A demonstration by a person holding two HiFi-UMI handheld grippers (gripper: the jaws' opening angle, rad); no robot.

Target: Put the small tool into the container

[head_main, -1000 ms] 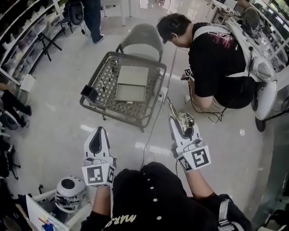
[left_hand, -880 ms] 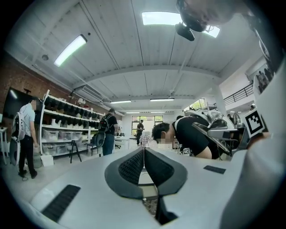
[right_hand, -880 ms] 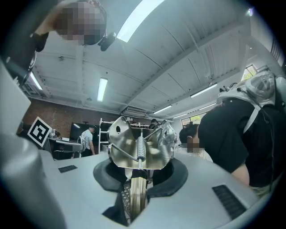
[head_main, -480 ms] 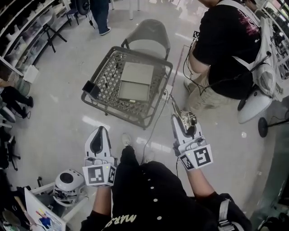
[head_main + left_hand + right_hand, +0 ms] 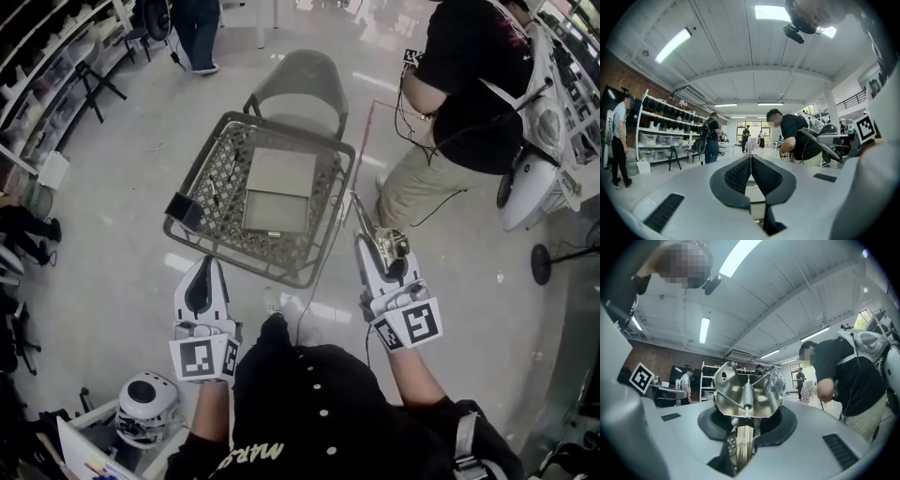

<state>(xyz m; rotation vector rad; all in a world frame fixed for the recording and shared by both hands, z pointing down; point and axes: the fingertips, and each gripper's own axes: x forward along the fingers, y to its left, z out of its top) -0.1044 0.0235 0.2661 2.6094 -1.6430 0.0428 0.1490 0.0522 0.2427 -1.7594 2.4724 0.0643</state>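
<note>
Nearest to me, I'm keeping the left gripper (image 5: 204, 274) idle with its pads pressed together on nothing, hanging over the floor short of the worktop (image 5: 234, 258). Beside it, the right gripper (image 5: 377, 267) is pinching the small tool (image 5: 386, 246) — a shiny metal piece with a coil spring across its body. In the right gripper view the jaws are clamping its lower stem while the sprung head is standing up above them. The tool's long axis is running on from the gripper's own line, and its thin end is pointing away from me and slightly left. That thin end is lying just beside the worktop's right rim, so I'm judging the tool to be over the floor and not yet over the lattice top. Further out, the flat grey container (image 5: 277, 187) is sitting near the middle of the worktop with its long side running away from me. It is lying ahead and to the left of the tool — so the coming move, as I'm reading it, is forward and inward across the rim, with the right hand doing the work. A small black box (image 5: 185, 208) is resting at the worktop's left edge, well apart from that path. Beyond the worktop a grey chair (image 5: 302, 84) is standing, and a person in a black shirt (image 5: 469, 84) is off to the far right.
</note>
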